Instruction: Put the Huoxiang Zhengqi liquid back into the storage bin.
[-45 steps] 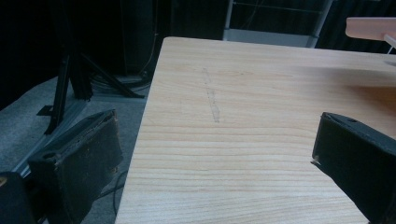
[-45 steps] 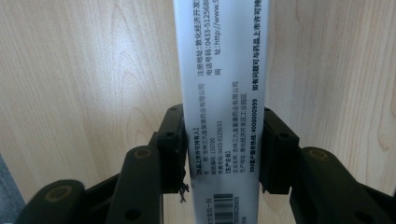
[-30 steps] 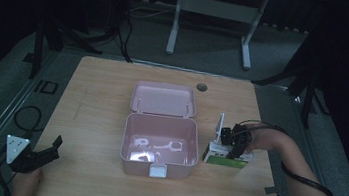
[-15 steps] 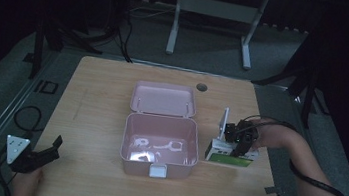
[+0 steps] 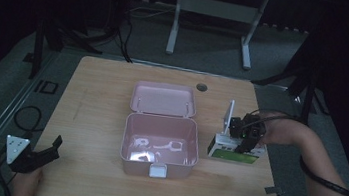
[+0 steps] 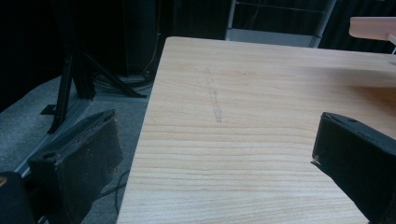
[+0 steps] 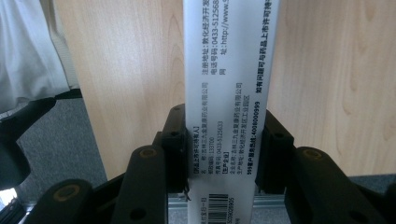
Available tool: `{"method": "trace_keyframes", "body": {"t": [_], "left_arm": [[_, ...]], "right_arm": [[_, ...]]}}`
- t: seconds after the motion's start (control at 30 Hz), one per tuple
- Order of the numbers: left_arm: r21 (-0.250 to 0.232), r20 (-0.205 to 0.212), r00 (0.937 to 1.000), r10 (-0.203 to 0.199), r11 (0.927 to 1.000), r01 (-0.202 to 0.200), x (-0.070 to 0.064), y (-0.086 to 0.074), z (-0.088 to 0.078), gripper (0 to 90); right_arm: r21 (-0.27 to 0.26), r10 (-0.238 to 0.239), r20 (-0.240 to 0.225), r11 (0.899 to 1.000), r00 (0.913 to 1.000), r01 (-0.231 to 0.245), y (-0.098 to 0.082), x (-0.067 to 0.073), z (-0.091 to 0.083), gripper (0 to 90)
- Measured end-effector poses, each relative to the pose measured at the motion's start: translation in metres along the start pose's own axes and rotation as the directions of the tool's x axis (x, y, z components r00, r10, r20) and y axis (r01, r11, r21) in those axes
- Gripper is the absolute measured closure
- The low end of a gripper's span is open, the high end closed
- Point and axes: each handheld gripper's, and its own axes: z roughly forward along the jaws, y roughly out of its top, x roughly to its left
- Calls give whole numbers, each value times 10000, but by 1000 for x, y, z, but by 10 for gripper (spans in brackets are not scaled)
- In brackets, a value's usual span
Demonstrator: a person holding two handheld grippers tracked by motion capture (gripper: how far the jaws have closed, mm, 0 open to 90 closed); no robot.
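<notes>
Pink lidded box (image 5: 159,141) open, contents unclear | my right gripper (image 5: 247,137) clamps white-and-green printed carton (image 5: 232,154) | left gripper (image 5: 37,154) wide.

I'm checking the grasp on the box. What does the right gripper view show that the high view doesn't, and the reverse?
Right gripper view alone: black print and a barcode on the white box face, with the jaws of the right hand-held gripper pressed on both its sides. High view alone: the open pink case, its lid laid back, and the left hand-held gripper at the table's near left corner. Both share the box, that gripper and the wooden tabletop.
</notes>
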Motion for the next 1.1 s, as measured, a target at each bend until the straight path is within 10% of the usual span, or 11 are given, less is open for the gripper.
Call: {"method": "trace_keyframes", "body": {"t": [1.1], "left_arm": [[-33,25,10000,-66,10000,67,1,0,0,16]], "right_arm": [[-269,-227,406,9994,9989,238,35,8,-60,623]]}}
